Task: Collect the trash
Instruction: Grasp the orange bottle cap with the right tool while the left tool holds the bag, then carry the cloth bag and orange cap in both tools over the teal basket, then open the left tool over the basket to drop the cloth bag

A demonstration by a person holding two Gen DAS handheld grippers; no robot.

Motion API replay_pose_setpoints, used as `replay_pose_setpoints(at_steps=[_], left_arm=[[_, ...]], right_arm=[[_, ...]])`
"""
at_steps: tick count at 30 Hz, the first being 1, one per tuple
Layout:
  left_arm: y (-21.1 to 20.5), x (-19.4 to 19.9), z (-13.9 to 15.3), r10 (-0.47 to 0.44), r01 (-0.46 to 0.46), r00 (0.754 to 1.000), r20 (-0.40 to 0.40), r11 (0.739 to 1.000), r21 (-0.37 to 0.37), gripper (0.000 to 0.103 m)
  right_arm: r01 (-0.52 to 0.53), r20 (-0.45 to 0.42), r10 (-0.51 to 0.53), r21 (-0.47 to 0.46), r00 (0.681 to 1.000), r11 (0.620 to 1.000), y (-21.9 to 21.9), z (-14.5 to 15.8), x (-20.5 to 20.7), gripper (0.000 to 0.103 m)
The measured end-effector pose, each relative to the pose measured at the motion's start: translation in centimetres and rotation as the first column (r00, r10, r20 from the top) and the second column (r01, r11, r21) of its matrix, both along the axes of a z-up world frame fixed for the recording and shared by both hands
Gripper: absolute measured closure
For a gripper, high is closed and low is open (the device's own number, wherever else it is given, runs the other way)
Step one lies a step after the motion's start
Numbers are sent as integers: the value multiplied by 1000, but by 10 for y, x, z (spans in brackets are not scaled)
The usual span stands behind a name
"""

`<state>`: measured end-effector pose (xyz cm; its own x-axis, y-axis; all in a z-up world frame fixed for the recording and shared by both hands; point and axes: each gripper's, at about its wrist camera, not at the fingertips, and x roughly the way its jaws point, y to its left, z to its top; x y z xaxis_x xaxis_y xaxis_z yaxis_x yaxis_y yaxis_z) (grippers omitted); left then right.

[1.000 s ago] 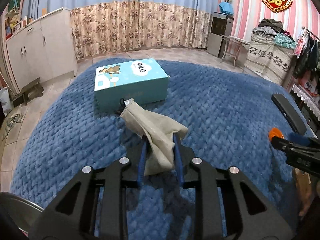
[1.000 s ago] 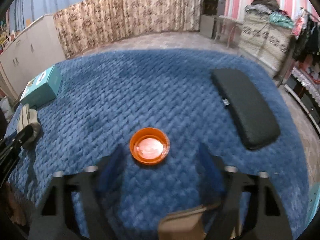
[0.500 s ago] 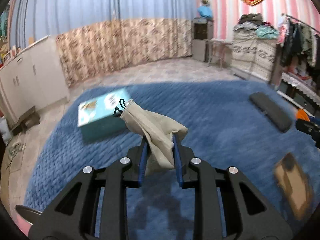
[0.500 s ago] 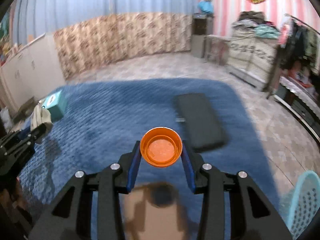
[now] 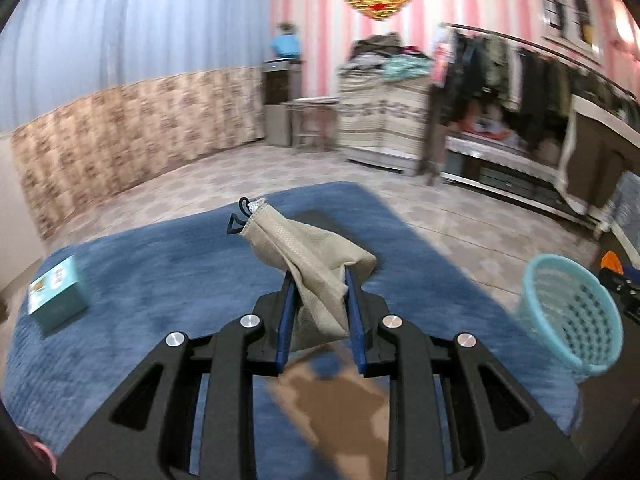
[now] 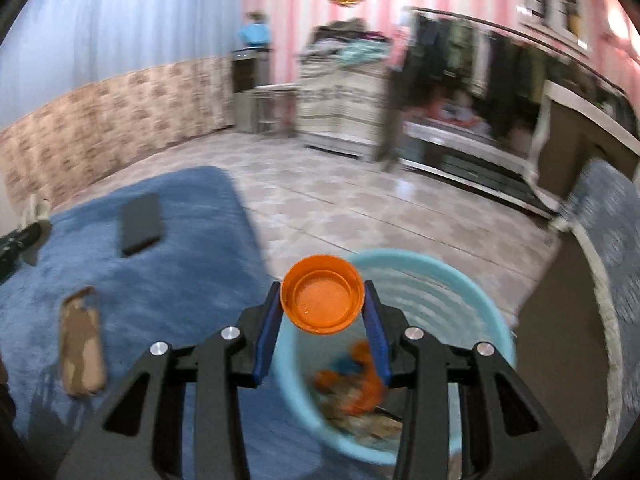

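1. The right gripper (image 6: 322,312), jaws just closed, now clamps the round orange plastic lid (image 6: 322,294), lifted off the blue knitted rug (image 6: 160,280).
2. It now hangs over the pale-blue plastic basket (image 6: 432,276) beyond the rug's edge; release looks next.
3. The left gripper (image 5: 319,300) still pinches the beige mesh pouch (image 5: 308,256).

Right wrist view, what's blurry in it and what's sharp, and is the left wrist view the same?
Right wrist view: the orange cap and right tool are sharp; the blue basket, rug and room are motion-smeared. Left wrist view: the beige cloth pouch in the left tool is crisp, the cardboard piece and background blurred; both bend at the edges.
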<state>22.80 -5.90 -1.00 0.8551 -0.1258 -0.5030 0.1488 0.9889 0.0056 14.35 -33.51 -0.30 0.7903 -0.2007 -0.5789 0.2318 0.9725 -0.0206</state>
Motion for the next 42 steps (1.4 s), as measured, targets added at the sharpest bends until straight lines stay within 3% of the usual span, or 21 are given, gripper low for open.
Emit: replay_pose_setpoints(at_steps=[4, 9, 20, 34, 40, 42], left_arm=[[-58, -5, -3, -115, 115, 993, -8, 993, 21, 80], [-113, -13, -13, -208, 208, 978, -21, 978, 31, 80], [-208, -18, -30, -366, 368, 929, -47, 929, 41, 80], [-292, -13, -47, -486, 491, 871, -66, 867, 90, 79], [-306, -17, -51, -497, 501, 865, -64, 858, 112, 71], [-301, -15, -52, -484, 489, 872, -75, 865, 107, 54]], right_arm=[[120, 1, -120, 51, 993, 991, -58, -16, -14, 63], [185, 8, -187, 85, 982, 979, -97, -22, -16, 63], [202, -7, -202, 81, 979, 976, -111, -32, -13, 63], [266, -11, -269, 178, 963, 947, -160, -44, -20, 63], [283, -16, -287, 211, 958, 935, -169, -50, -25, 63], [282, -19, -285, 218, 958, 934, -170, -52, -25, 63]])
